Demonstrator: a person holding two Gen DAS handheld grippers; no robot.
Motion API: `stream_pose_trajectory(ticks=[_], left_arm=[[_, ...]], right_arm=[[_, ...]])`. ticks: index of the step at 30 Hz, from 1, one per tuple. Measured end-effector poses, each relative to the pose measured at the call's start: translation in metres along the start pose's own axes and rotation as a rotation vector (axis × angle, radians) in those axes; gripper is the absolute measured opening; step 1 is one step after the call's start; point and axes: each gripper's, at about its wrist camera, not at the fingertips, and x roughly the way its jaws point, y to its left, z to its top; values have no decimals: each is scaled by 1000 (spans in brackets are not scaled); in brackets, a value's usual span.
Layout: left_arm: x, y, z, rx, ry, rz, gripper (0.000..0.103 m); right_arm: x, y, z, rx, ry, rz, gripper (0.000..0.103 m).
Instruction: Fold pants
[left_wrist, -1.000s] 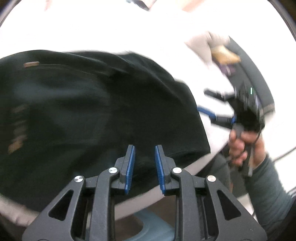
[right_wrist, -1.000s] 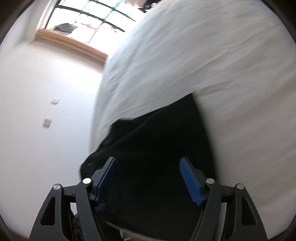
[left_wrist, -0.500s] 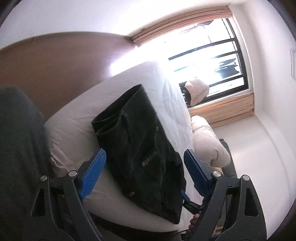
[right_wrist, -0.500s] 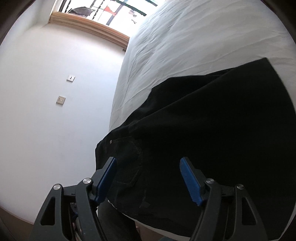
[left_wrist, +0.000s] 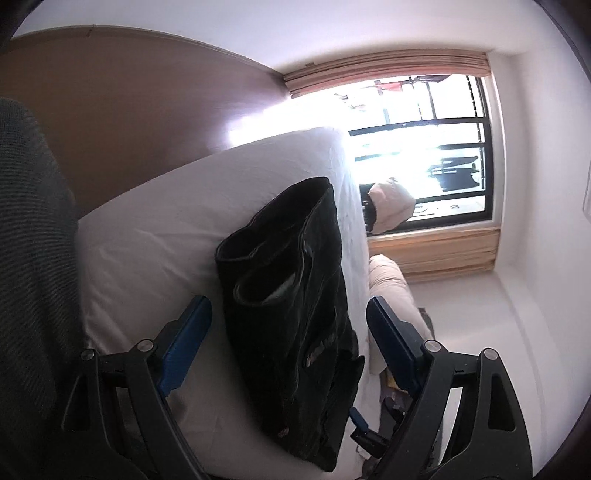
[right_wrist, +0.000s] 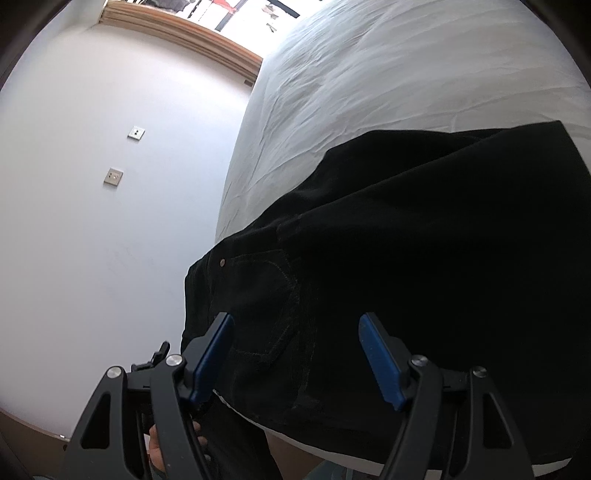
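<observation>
Both tongs stand apart from the cloth: the left gripper (left_wrist: 288, 347) has just been opening and now gapes wide with nothing pinched, the pants only showing through the gap beyond it; the right gripper (right_wrist: 295, 358) is likewise spread and empty, hovering just over the near edge. The pants (left_wrist: 295, 295) lie flat on the white bed (left_wrist: 147, 236), near its near edge and close to the side facing the window (left_wrist: 424, 147). They look already doubled into a compact dark block, legs laid over the seat, so the folding seems nearly or wholly done; at most a final halving or smoothing is left. In the left view, the block's long axis runs from the near edge toward the far end of the bed, open leg hems at the far end, waist and pocket (right_wrist: 266, 295) nearest the right gripper
</observation>
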Motion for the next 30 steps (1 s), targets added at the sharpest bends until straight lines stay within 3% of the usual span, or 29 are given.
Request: stream_pose_trajectory(ticks=[5, 7, 8, 9, 10, 11, 17, 27, 30], left_arm=[[3, 8, 4, -33, -9, -33, 79], [9, 10, 8, -44, 26, -41, 49], [13, 13, 7, -53, 43, -38, 40], [18, 16, 8, -66, 67, -22, 25], [21, 19, 9, -78, 77, -14, 21], [23, 20, -6, -84, 75, -15, 20], [17, 20, -5, -68, 91, -26, 16], [29, 0, -6, -10, 96, -9, 15], [28, -6, -8, 17, 99, -1, 15]], right_arm=[[10, 11, -1, -21, 19, 5, 73], [12, 13, -1, -28, 19, 11, 73], [13, 15, -1, -31, 20, 12, 73], [13, 16, -1, -33, 22, 13, 73], [14, 17, 0, -35, 24, 15, 73], [14, 18, 0, -39, 24, 16, 73], [25, 27, 4, -40, 47, 47, 73], [99, 65, 24, -93, 176, 160, 73], [116, 57, 36, -56, 173, 119, 73]])
